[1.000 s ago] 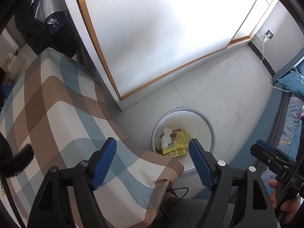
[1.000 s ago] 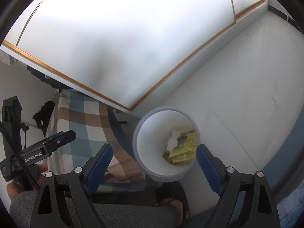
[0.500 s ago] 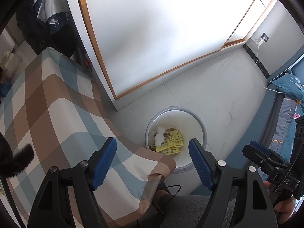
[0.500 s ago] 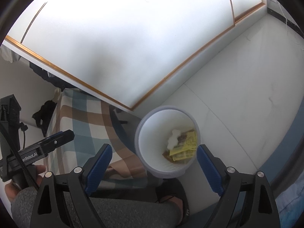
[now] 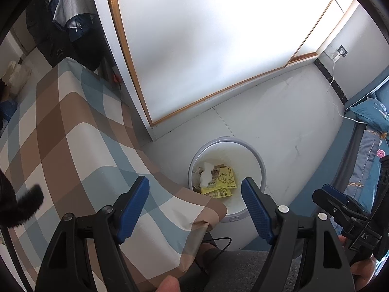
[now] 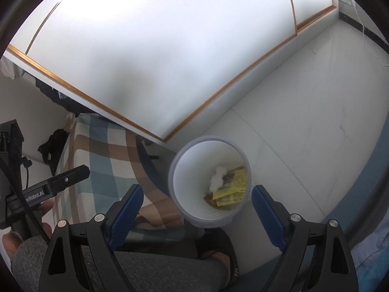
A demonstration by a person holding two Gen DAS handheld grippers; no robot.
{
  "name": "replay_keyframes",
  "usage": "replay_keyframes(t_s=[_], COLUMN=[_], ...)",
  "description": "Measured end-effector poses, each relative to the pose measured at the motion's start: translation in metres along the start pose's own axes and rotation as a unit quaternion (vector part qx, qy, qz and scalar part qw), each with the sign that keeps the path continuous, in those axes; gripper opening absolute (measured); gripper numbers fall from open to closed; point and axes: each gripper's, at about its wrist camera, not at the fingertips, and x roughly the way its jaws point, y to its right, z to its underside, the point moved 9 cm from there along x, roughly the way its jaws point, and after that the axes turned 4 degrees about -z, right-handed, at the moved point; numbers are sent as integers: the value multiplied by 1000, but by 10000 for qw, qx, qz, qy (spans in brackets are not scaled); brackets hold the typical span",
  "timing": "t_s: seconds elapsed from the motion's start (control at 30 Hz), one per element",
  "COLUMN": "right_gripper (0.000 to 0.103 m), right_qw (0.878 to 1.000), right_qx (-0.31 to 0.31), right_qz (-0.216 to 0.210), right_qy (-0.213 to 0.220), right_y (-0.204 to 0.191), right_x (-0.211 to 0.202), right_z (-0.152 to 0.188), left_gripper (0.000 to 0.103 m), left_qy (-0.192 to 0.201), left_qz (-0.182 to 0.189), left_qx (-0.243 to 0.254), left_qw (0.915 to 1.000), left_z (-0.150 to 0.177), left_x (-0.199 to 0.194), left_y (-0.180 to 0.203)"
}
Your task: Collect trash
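A round white trash bin (image 5: 260, 168) (image 6: 187, 189) stands on the pale floor beside the table's corner. Yellow wrappers (image 5: 225, 178) (image 6: 234, 182) and a crumpled white tissue (image 5: 205, 176) (image 6: 218, 177) lie in its bottom. My left gripper (image 5: 195, 200) hangs open and empty above the table's edge, the bin showing between its blue fingers. My right gripper (image 6: 197, 211) is open and empty too, held high over the bin. The right gripper's body shows at the left wrist view's lower right, the left gripper's at the right wrist view's left edge.
A table under a brown, blue and white checked cloth (image 5: 73, 146) (image 6: 102, 153) fills the left. A white sliding door with a wooden frame (image 5: 194, 48) rises behind the bin. A bed with blue bedding (image 5: 372, 146) lies right. The person's grey trouser leg (image 6: 150, 272) and sandalled foot (image 6: 218, 250) are below.
In the left wrist view the bin and floor have slid a little to the left and the table takes up more of the frame. The right wrist view is almost unchanged. Both grippers stayed open.
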Motion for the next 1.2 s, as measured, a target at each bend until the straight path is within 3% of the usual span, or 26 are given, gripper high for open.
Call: replay_keyframes(t_s=[0.83, 1.2], right_gripper=[91, 91], right_qw=[10000, 9999], right_qx=[-79, -114], right_qz=[18, 18], right_qy=[42, 49], right_y=[-1, -3], right_x=[-3, -6], right_z=[-5, -3], left_gripper=[75, 75], left_qy=[-100, 101], left_qz=[154, 321], left_qx=[-136, -151], left_qw=[9997, 9993], left_z=[2, -2], left_x=[1, -8], left_y=[-4, 1])
